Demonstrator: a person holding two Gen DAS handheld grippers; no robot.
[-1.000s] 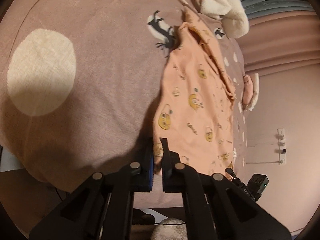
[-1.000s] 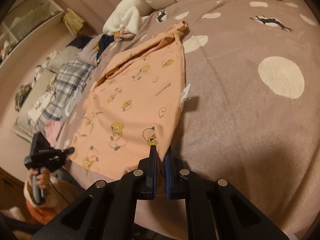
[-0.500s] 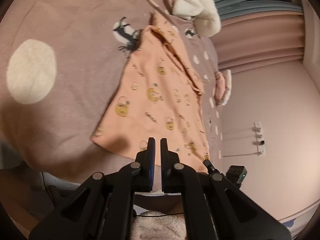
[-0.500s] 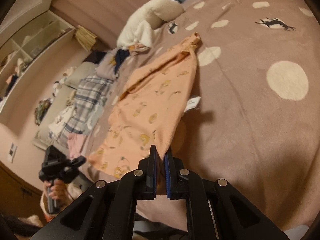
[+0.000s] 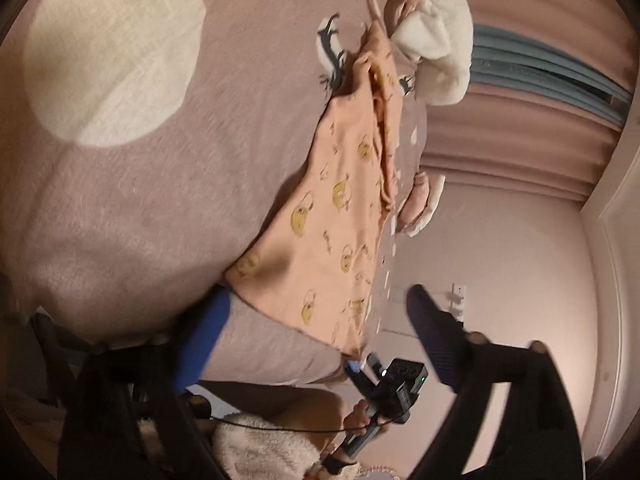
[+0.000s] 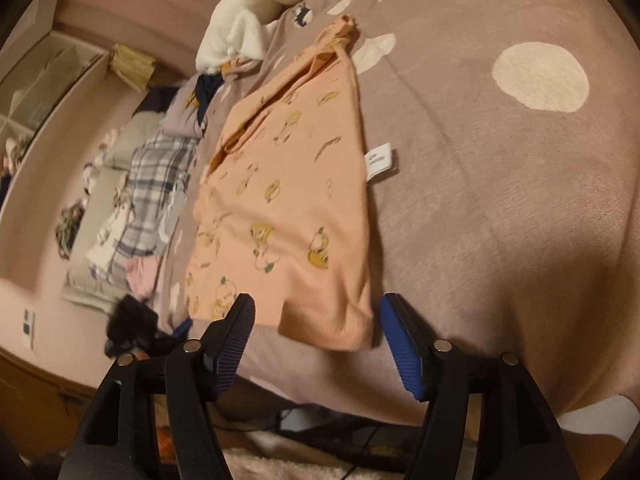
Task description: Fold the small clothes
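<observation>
A dim, pink-walled room held a bed [image 6: 500, 208] covered in a mauve spread with large cream dots, and most of the spread to the right of the clothing lay bare in the right wrist view. On it the peach printed garment [image 6: 288, 208] was laid flat, folded lengthwise, its long right edge running straight with a white care label [image 6: 379, 162] sticking out from it onto the spread. The garment's near hem lay close to the front edge of the bed, and its narrow far end reached toward a white fluffy heap [image 6: 248, 20] of other laundry. To the left, past the bed's side edge, a plaid item [image 6: 152, 172] and more clothes crowded a lower surface. The right claw [image 6: 316, 316] had just been opening: its jaws stood apart on either side of the garment's near right corner, the pads clear of the cloth. The left claw [image 5: 316, 316] had also just been opening; its jaws were spread wide, blurred, in front of the near left corner, gripping nothing. In the left wrist view a hand [image 5: 352, 420] held the other tool's handle below the bed's edge.
</observation>
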